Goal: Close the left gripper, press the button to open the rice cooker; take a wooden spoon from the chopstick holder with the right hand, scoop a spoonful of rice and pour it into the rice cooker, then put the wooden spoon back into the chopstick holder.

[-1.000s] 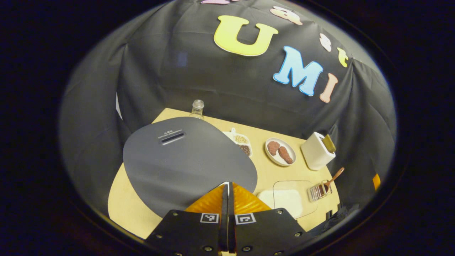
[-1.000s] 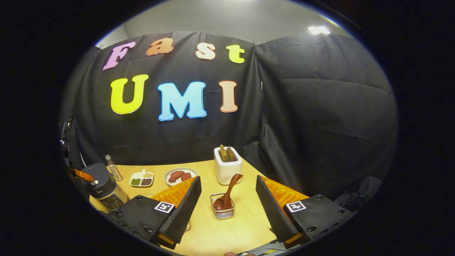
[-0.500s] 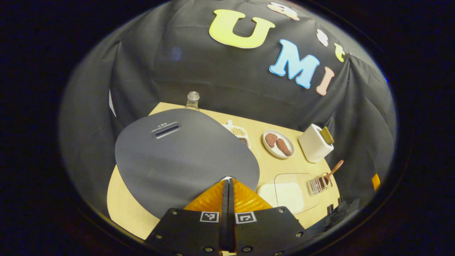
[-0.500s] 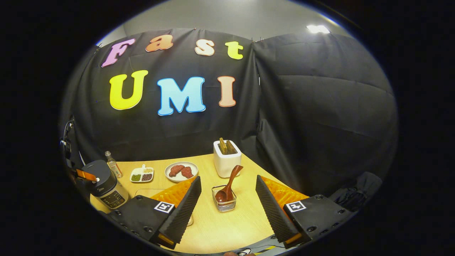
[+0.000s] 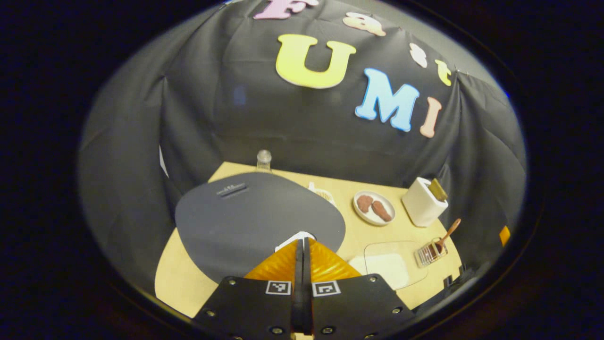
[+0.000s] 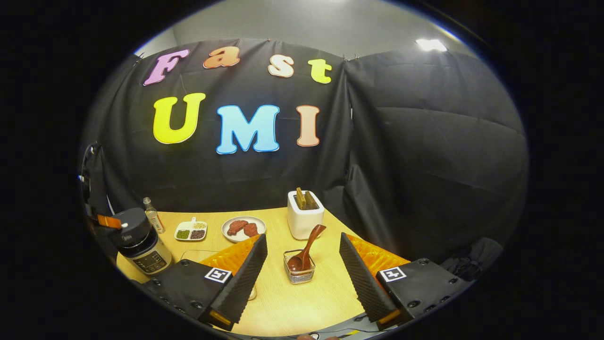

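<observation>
Up close, the rice cooker (image 5: 255, 222) is showing its dark grey lid, still down, a slot near the far edge and a small white button (image 5: 295, 235) at the near rim. Seen from the right gripper view, the cooker (image 6: 139, 241) is standing at the left end of the worktop (image 6: 292, 302), a control panel on its pale front. The left claw (image 5: 302, 245) is hovering with its fingers pressed together on nothing, tips at the button; whether they are touching it cannot be told.

Further right, the wooden spoon (image 6: 304, 250) is resting bowl-down in the wire chopstick holder (image 6: 299, 273), its handle leaning up and to the right, towards the white toaster (image 6: 305, 216). The right claw (image 6: 302, 264) is hanging with its fingers spread wide, holding nothing, the holder lying between them and farther off.

A clear rice container (image 5: 394, 262) is sitting near the holder. A plate of brown meat pieces (image 6: 244, 228), a divided dish of grains (image 6: 190, 232) and a small bottle (image 6: 153, 218) are lining the back of the worktop.
</observation>
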{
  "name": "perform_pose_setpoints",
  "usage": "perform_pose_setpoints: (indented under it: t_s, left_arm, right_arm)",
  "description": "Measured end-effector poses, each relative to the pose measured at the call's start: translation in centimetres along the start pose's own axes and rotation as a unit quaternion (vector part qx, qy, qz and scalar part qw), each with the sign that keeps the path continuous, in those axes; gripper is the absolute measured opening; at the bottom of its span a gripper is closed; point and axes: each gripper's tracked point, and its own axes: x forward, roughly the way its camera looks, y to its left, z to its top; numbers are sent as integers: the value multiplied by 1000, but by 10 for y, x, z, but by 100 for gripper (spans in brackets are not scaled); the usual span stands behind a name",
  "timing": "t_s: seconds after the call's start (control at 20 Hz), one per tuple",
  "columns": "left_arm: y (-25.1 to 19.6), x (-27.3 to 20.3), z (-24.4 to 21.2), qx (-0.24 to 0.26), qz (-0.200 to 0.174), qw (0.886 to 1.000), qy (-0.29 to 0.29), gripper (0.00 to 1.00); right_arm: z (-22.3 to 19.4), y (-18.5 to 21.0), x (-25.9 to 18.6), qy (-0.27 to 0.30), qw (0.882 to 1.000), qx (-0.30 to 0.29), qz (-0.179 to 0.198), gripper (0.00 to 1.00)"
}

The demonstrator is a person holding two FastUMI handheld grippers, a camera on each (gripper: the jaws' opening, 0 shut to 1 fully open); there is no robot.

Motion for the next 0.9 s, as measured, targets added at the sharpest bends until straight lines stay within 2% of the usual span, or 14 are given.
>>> perform_pose_setpoints:
  t_s: [0.05, 0.1, 0.15, 0.2, 0.35, 0.55, 0.65, 0.75, 0.8, 0.9]
  left_arm:
    - [3, -15, 22, 2, 7, 1000, -30, 2]
    - [5, -29, 41, 3, 13, 998, -56, 2]
    - [5, -39, 60, 2, 19, 996, -82, 2]
    - [4, -49, 77, -2, 16, 994, -104, 2]
    - [9, -76, 93, -11, 21, 991, -135, 1]
    - [17, -98, 84, 21, 45, 988, -150, 2]
    - [13, -106, 75, 34, 57, 986, -152, 39]
    - [25, -113, 73, 51, 117, 980, -154, 76]
    - [23, -114, 69, 51, 127, 979, -151, 95]
    - [3, -117, 62, 33, 121, 981, -145, 96]
  right_arm:
    - [-1, 2, 3, 2, 1000, -2, 3, 93]
    - [-2, 3, 5, 5, 1000, -6, 6, 98]
    - [-3, 6, 8, 6, 1000, -9, 10, 93]
    - [-2, 9, 10, 8, 1000, -11, 15, 98]
    - [4, 9, 23, -1, 1000, -19, 18, 96]
    - [12, 10, 54, -5, 999, -5, 35, 98]
    - [16, 8, 73, -2, 999, 7, 42, 98]
    - [20, 4, 93, -1, 999, 5, 45, 98]
    - [22, 2, 102, 0, 999, 1, 46, 97]
    - [28, -7, 118, -3, 999, -3, 40, 98]
